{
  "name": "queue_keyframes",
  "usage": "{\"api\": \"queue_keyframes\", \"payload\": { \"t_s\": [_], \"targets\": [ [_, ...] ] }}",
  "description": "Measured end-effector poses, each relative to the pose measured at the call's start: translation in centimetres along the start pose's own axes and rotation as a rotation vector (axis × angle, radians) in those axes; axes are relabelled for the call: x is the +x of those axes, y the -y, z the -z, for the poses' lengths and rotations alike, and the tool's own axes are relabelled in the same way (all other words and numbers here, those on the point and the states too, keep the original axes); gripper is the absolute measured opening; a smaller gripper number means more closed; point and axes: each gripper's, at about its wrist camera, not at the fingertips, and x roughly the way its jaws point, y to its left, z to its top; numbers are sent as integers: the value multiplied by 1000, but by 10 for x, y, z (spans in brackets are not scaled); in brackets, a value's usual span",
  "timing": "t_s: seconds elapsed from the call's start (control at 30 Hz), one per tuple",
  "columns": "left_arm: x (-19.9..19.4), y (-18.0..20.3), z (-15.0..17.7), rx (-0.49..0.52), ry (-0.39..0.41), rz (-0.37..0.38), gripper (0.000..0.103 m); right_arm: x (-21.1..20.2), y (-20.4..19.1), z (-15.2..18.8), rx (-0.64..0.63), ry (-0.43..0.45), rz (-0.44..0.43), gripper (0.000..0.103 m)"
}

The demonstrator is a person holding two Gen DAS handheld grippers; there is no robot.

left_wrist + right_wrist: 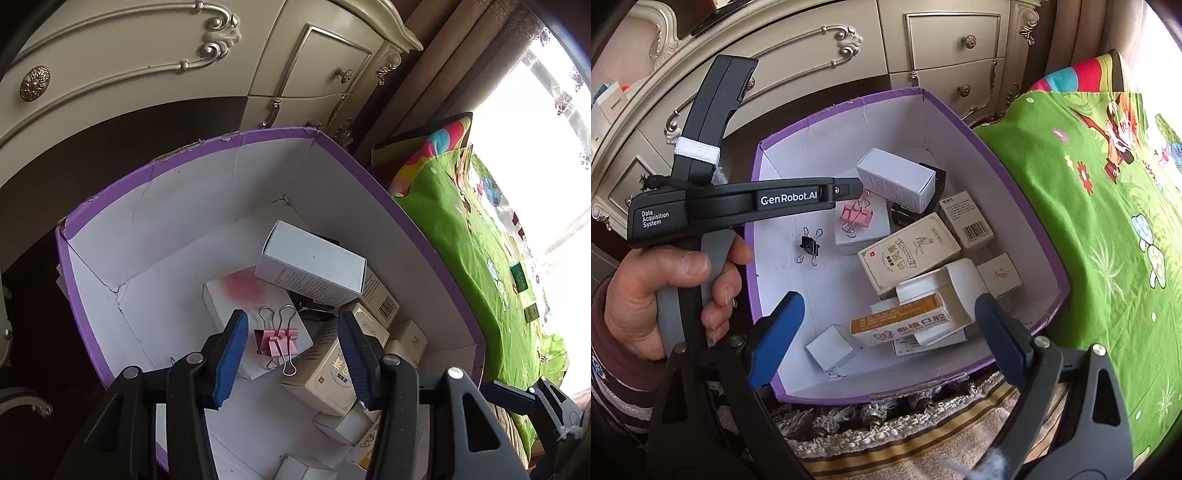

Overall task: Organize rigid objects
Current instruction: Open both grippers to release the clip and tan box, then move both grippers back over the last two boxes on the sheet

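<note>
Both tools hang open and empty over the purple box (960, 384): left tool (291, 354), right tool (886, 332). One pink binder clip (277, 341) sits on a white carton inside; light, stiff, slippery steel, so pinch its body. One black clip (809, 244) lies beside it, around ten small cartons.

We see strong daylight pouring in from the window (546, 122) at the right of both views, blown out to pure white there. It washes the green bedspread (1089, 229) pale along its far edge. The purple box (798, 397) stays evenly lit inside, with soft shadows under the cartons. The dresser (122, 74) bows heavily toward the dark, vignetted corners. The near blue fingers (231, 362) look slightly soft.
</note>
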Motion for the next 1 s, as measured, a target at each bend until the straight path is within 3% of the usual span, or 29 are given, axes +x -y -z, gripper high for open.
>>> {"api": "queue_keyframes", "payload": {
  "t_s": [0.53, 1.0],
  "targets": [
    [-12, 37, -12, 18, 47, 14, 57, -24, 43, -5, 64, 79, 62, 96],
    [-3, 137, -31, 158, 64, 85, 64, -75, 155, -2, 214, 175, 204, 97]
  ]
}}
